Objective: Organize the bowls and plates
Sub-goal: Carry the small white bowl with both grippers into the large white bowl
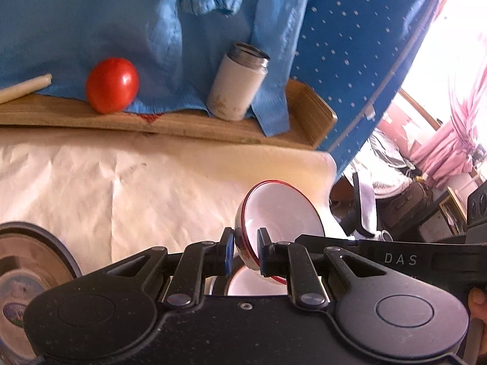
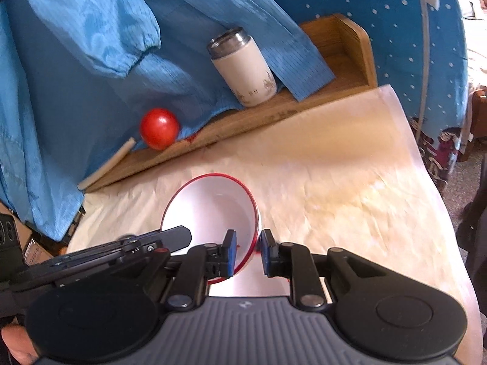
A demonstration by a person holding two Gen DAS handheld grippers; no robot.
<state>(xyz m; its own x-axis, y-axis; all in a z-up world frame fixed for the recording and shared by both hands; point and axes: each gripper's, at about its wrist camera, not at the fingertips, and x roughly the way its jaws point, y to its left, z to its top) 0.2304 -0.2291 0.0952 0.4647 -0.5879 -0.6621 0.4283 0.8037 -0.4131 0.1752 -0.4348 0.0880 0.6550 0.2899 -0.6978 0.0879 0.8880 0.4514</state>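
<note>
Two grippers, one red-rimmed bowl, lifted tilted over the papered table.

Your left gripper (image 1: 246,251) is clamped on the bowl (image 1: 281,210) wall; your right gripper (image 2: 249,251) straddles the opposite rim, pads just beside it, so whether it grips I cannot tell. Probably a hand-over or steadying. Another white dish (image 1: 255,283) lies underneath. At twelve o'clock: flask (image 1: 237,82), tomato (image 1: 112,84), blue cloth (image 1: 121,24), well clear.

bowl (image 2: 213,210): white, red rim | tomato (image 1: 112,84): red | flask (image 1: 236,83): cream (steel neck) | curtain (image 1: 359,45): blue, white dots
</note>
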